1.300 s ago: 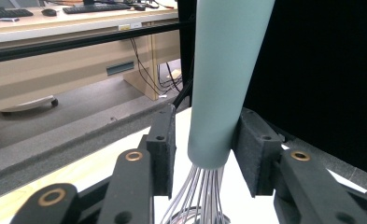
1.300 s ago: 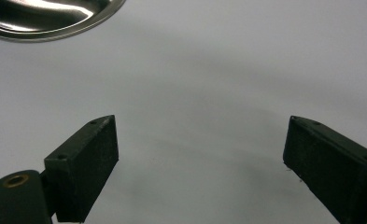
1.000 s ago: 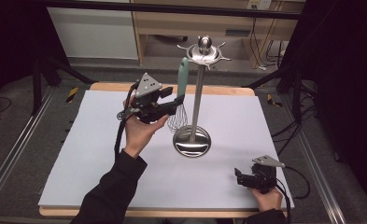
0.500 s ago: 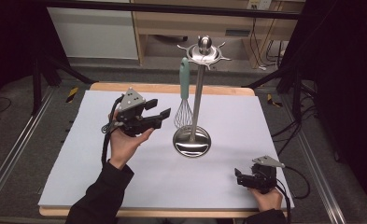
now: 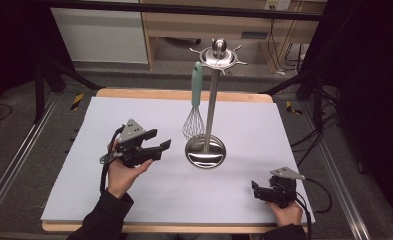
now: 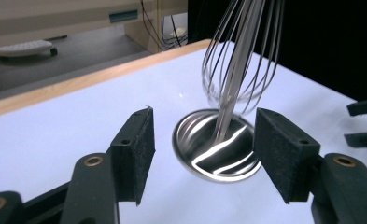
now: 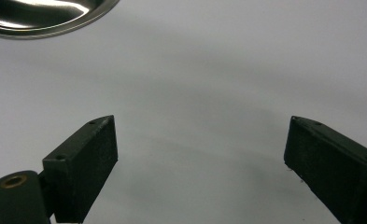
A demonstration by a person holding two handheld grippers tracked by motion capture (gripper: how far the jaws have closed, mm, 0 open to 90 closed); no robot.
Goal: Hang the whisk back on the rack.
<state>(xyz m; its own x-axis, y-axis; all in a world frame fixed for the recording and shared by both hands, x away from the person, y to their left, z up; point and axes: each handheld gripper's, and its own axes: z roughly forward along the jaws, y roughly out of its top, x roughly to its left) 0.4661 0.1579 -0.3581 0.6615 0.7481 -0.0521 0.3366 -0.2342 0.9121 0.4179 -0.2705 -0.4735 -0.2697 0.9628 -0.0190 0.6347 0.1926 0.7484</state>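
Whisk (image 5: pixel 194 116) with a pale green handle hangs from the top ring of a steel utensil stand (image 5: pixel 211 95), its wire head just above the stand's round base (image 5: pixel 205 151), at about twelve o'clock from the middle of the white table (image 5: pixel 264 120). Nothing holds it; it hangs free on its hook.

At nine o'clock from the base, well apart from the whisk, the left gripper (image 5: pixel 156 141) sits in the person's left hand (image 5: pixel 122 172), pointing toward the stand. Its jaws have just been opening and now stand spread, with nothing between them. In the left gripper view the left gripper (image 6: pixel 202 154) frames the shiny base (image 6: pixel 216 151) and the whisk's wires (image 6: pixel 242 56) farther off, blurred as if swinging.

At four o'clock from the base, near the table's front edge, the right gripper (image 5: pixel 258 191) rests low over the table in the person's right hand (image 5: pixel 284 212). In the right gripper view the right gripper (image 7: pixel 200 163) has its jaws wide apart over bare white surface, with the rim of the base (image 7: pixel 45 16) at eleven o'clock.
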